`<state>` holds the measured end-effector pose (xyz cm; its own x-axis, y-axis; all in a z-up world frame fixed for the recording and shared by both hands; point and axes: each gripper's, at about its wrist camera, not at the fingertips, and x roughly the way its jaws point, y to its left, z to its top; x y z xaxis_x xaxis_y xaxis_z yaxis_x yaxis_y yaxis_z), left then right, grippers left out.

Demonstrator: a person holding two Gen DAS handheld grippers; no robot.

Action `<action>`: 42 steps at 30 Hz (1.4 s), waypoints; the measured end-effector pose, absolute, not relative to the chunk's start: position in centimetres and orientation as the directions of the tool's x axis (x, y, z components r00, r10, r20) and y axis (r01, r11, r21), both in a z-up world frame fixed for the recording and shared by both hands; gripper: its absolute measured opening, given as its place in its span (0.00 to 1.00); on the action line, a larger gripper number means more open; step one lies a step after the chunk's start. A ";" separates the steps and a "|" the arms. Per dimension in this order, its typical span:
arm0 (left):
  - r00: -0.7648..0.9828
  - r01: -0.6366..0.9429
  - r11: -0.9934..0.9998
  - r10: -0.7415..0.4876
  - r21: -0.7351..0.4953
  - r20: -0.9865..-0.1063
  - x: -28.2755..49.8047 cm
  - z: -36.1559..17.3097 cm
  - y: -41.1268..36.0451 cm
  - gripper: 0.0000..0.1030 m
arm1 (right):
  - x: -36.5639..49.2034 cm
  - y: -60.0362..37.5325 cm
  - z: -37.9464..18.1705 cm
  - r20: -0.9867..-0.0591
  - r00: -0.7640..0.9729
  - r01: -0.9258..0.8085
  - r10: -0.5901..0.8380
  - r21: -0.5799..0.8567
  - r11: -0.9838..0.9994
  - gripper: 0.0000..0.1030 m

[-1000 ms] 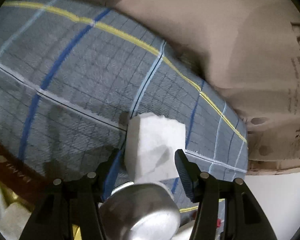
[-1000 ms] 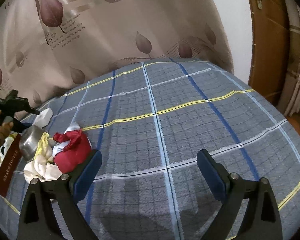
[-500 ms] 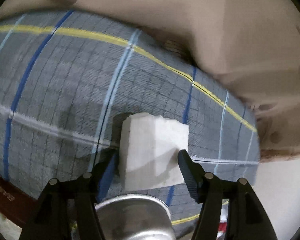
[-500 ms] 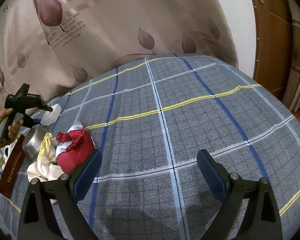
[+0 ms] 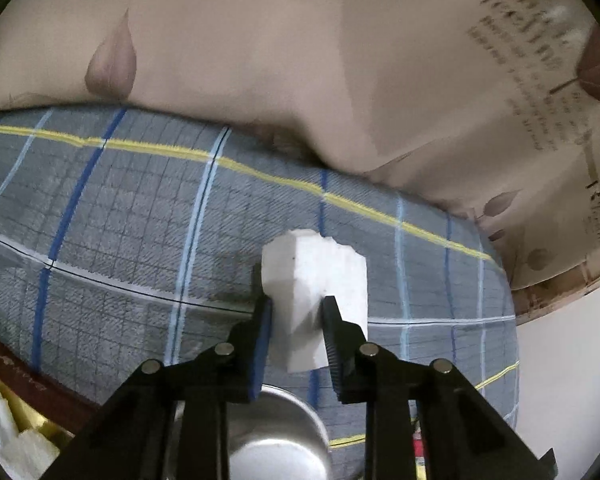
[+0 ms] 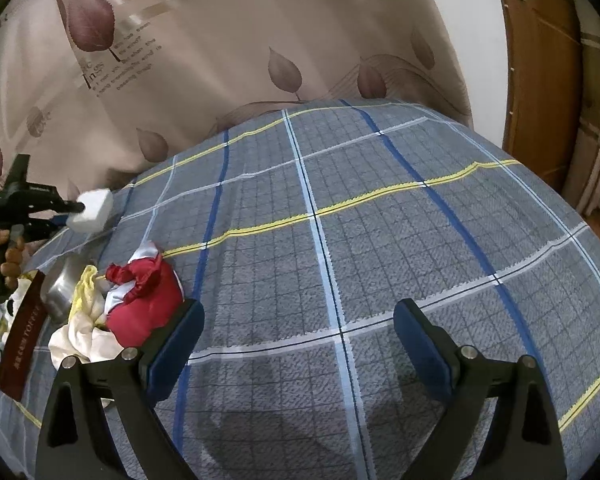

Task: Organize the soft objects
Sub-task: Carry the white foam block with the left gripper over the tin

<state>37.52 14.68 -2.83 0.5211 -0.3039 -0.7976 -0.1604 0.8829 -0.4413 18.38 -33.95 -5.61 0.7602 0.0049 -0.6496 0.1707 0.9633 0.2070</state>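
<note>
Your left gripper [image 5: 296,316] hides the near part of the sponge [image 5: 316,280] and most of the steel bowl [image 5: 276,452] below it. Beside that bowl, the brown box [image 6: 22,344] runs past the frame edge, its lettering unreadable.

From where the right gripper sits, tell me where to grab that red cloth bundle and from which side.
Take the red cloth bundle at its rounded main bulk, coming from above and from the open plaid blanket side. The yellow-white cloth and metal bowl crowd its other side. The right gripper is open wide enough, probably.
</note>
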 end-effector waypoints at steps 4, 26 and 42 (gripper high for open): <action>0.577 -0.170 0.866 -0.300 -0.471 -0.760 35.6 -0.5 14.7 0.24 | 18.5 -34.1 -5.7 -0.654 0.756 0.180 0.002 0.210 0.961 0.92; 0.696 -0.264 0.802 -0.226 -0.536 -0.682 13.8 5.9 23.7 0.25 | 18.0 -32.9 -4.6 -0.639 0.767 0.096 0.067 0.217 0.971 0.87; 0.748 -0.410 0.727 -0.078 -0.550 -0.660 5.7 2.6 29.6 0.27 | 24.3 -17.4 -0.3 -0.777 0.514 -0.429 0.365 0.135 0.893 0.77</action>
